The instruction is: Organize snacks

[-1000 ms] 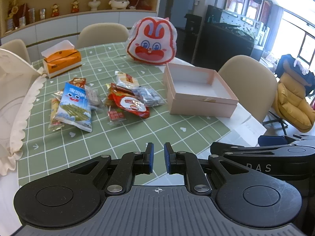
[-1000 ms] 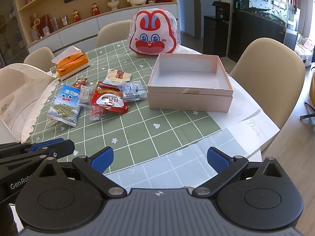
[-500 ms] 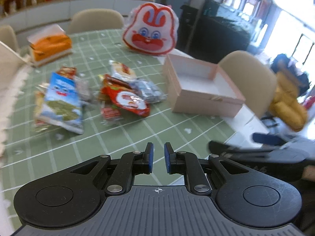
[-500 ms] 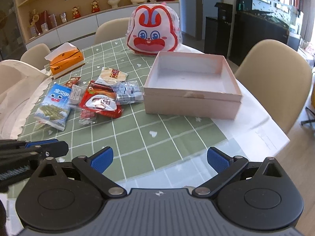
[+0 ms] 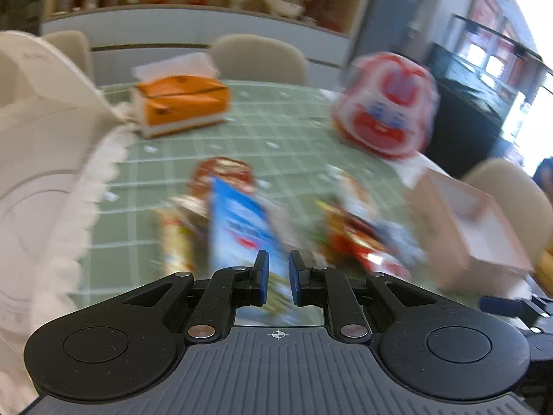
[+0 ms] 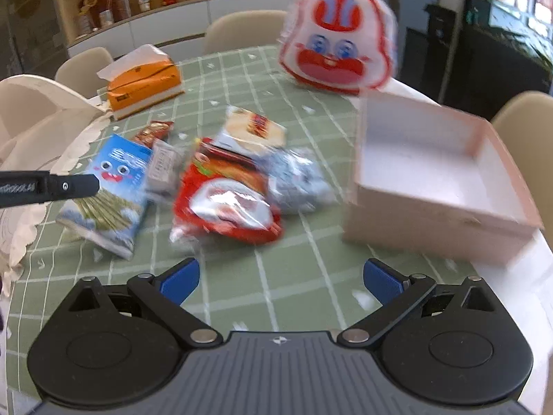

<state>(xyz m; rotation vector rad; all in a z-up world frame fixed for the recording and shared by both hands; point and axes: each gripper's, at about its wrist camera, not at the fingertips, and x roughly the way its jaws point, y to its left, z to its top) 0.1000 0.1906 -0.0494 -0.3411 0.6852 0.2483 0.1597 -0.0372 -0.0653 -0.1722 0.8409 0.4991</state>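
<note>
Snacks lie in a loose cluster on the green checked tablecloth [image 5: 276, 131]; left wrist view, heavily blurred: the left gripper [image 5: 276, 278] has its blue-padded fingers [image 5: 261, 276] drawn nearly together with nothing between them, poised above the near end of the blue snack packet [image 5: 238, 221]; a red packet [image 5: 359, 245] lies right of it, further wrappers around both cannot be made out; the pink box [image 5: 473, 228] stands open at the right edge of the cluster; the orange tissue box [image 5: 183, 103] and the rabbit-face bag [image 5: 385, 110] stand farther back; a white scalloped cloth [image 5: 52, 173] fills the left side; right wrist view: the right gripper [image 6: 280, 278] has its fingers [image 6: 179, 278] spread wide and holds nothing, above bare tablecloth [image 6: 293, 276] short of the cluster; the blue snack packet [image 6: 110, 190] lies at left, partly crossed by the black tip of the left gripper [image 6: 65, 186]; the red packet [image 6: 228, 200] lies at centre, touching a silver-blue packet [image 6: 297, 180] on its right; a pale cracker packet [image 6: 254, 129] lies behind them; the pink box [image 6: 439, 173] sits just beside the silver-blue packet, empty; the rabbit-face bag [image 6: 337, 38] stands behind the box, the orange tissue box [image 6: 145, 81] behind left.
</note>
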